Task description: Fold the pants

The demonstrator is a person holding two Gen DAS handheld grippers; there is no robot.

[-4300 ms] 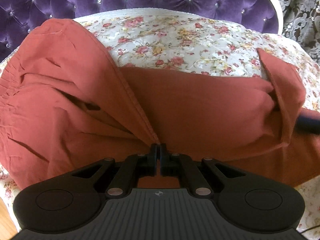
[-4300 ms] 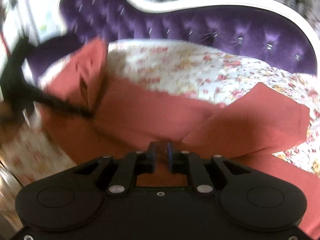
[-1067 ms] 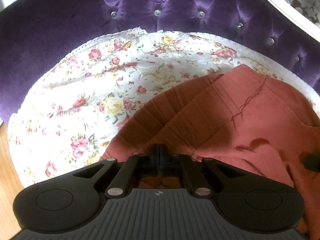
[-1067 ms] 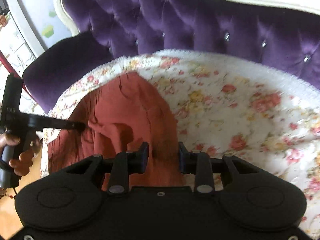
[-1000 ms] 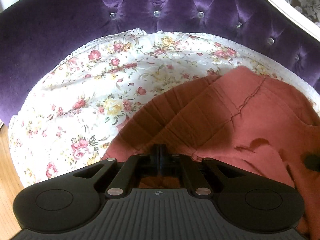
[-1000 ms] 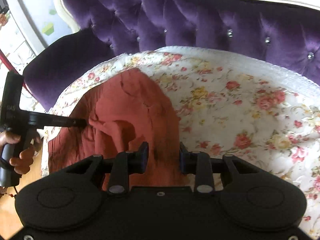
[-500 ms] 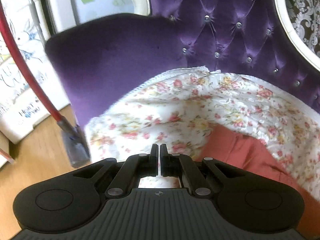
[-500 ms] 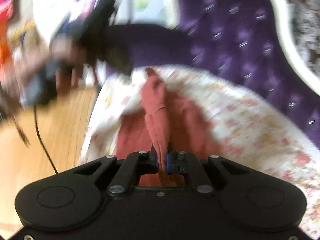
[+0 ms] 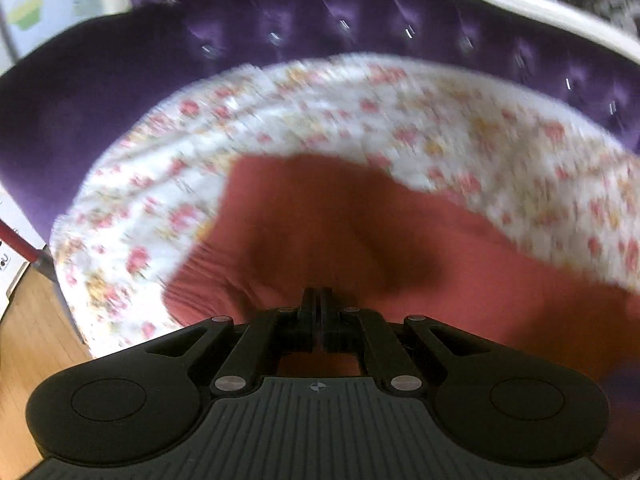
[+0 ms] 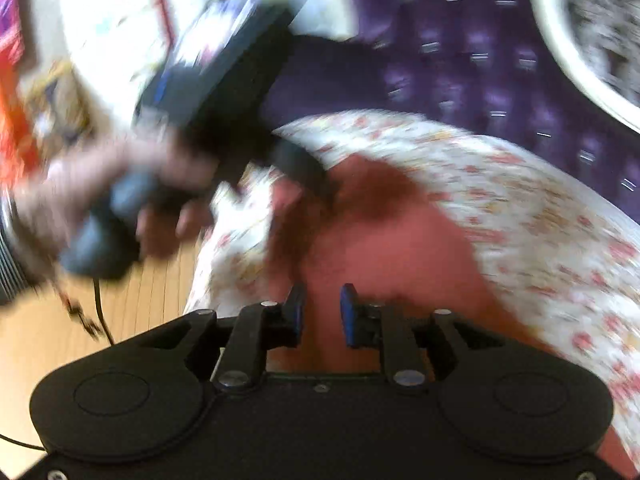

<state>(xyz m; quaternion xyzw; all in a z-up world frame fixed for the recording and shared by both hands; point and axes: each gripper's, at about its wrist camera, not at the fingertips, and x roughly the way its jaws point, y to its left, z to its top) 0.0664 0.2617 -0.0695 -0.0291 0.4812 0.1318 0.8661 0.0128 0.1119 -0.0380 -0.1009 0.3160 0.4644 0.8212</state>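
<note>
The rust-red pants [image 9: 360, 232] lie bunched on the floral sheet [image 9: 200, 160] of the sofa seat. My left gripper [image 9: 318, 300] is shut just over the pants' near edge; blur hides whether cloth is pinched. In the right wrist view the pants [image 10: 380, 240] lie below my right gripper [image 10: 322, 312], whose fingers stand apart with nothing between them. The left gripper [image 10: 320, 188], held in a hand, reaches onto the far end of the pants there. Both views are motion-blurred.
The purple tufted sofa back [image 9: 360, 20] with a white frame rises behind the seat. The purple armrest [image 9: 60, 112] is at the left. Wooden floor [image 9: 24, 340] lies beside the sofa, with a red pole [image 9: 20, 240] and a cable [image 10: 100, 320].
My right gripper has opened and let go of the pants fold. My left gripper has swung back from the sofa's left edge over the pants. Both are moving fast.
</note>
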